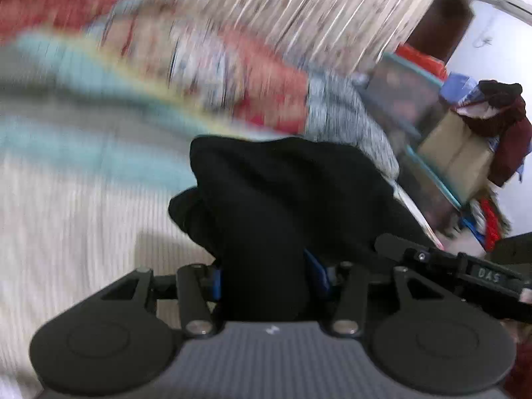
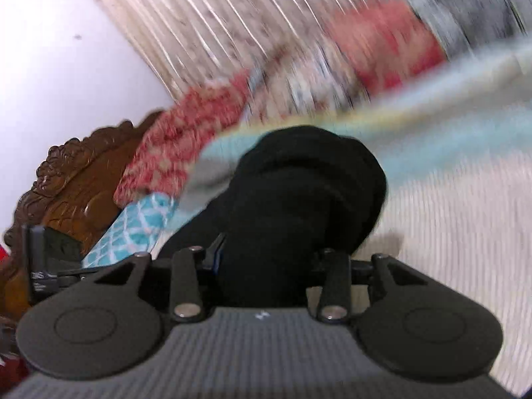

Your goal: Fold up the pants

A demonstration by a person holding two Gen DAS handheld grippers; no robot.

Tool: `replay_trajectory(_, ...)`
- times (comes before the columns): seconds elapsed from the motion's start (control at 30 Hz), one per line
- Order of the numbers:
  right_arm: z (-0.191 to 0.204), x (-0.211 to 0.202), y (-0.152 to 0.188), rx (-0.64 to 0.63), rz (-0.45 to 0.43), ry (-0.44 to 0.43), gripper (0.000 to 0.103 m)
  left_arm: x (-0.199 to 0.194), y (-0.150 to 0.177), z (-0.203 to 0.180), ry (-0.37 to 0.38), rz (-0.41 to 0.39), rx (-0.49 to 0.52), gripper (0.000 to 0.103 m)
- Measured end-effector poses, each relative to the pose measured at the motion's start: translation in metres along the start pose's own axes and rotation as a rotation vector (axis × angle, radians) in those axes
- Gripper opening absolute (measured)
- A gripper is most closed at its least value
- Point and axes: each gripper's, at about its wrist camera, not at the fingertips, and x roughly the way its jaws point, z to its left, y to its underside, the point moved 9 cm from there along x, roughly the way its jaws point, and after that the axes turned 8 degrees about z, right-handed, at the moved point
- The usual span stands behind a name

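**Black pants held up in both grippers over the bed**

Pale ribbed bedding (image 1: pixel 66 219) covered the bed, with a striped blue-and-yellow cloth (image 1: pixel 76 76) and red patterned fabric (image 2: pixel 186 139) heaped toward a pleated curtain (image 1: pixel 299 3); a carved wooden headboard (image 2: pixel 73 183) showed at the edge of the right view. Both views were smeared by motion.

The black pants (image 1: pixel 282 206) were bunched and lifted off the bedding, not yet laid flat. The left gripper (image 1: pixel 262 279) was clamped on a thick wad of the fabric, and the right gripper (image 2: pixel 266 266) likewise pinched a gathered fold (image 2: pixel 299 199).

The risk, as I judged it, lay in those bunched grips: layers caught unevenly could let one slip out mid-swing, or the pants could land twisted and creased on the bedding, spoiling the fold line. The nearby loose cloths could also snag a trailing leg.
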Motion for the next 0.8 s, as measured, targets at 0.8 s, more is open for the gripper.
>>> replay_trajectory(0.8,-0.127,0.083,-0.013,0.201,-0.009,0.336,0.073,0.148,-0.068,0.077,-0.376,0.043,-0.008,0.057)
